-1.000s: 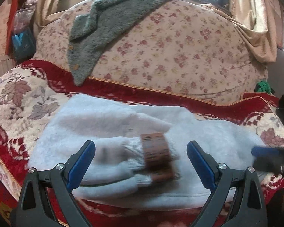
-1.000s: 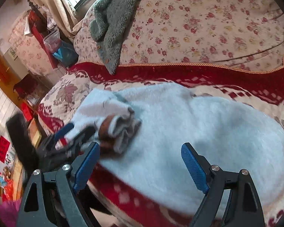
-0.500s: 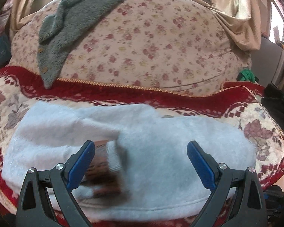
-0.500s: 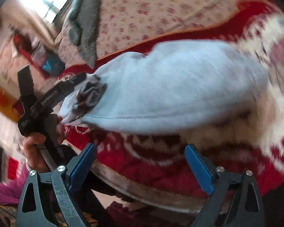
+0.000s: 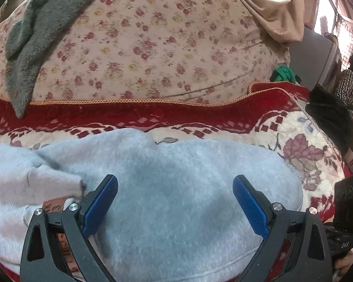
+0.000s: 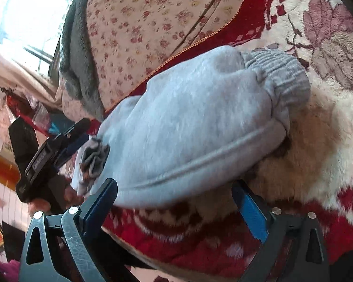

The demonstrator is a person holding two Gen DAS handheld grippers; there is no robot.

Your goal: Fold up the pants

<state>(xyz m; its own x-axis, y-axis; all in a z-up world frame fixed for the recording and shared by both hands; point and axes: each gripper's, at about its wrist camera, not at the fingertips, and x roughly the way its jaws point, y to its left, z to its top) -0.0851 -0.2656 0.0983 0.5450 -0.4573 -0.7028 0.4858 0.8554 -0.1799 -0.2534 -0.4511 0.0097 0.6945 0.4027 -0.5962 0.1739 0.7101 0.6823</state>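
Observation:
The light grey fleece pants (image 5: 176,188) lie folded on a red and cream floral blanket (image 5: 294,141). Their cuffs with brown bands (image 5: 54,205) lie at the left end. My left gripper (image 5: 175,202) is open and empty, hovering just above the middle of the pants. In the right wrist view the pants (image 6: 188,127) show their ribbed waistband (image 6: 277,75) at the right end. My right gripper (image 6: 174,206) is open and empty at the near edge of the pants, low by the blanket's front. The left gripper (image 6: 58,145) shows there at the cuffs' end.
A floral quilt mound (image 5: 153,47) rises behind the blanket, with a dark grey fleece garment (image 5: 35,35) draped on it. A black cloth (image 5: 327,117) and a person (image 5: 350,87) are at the far right. The blanket's front edge (image 6: 200,246) drops away.
My left gripper has moved right from above the cuffs to above the middle of the pants. My right gripper has swung down to the front edge near the waistband. Both stayed open.

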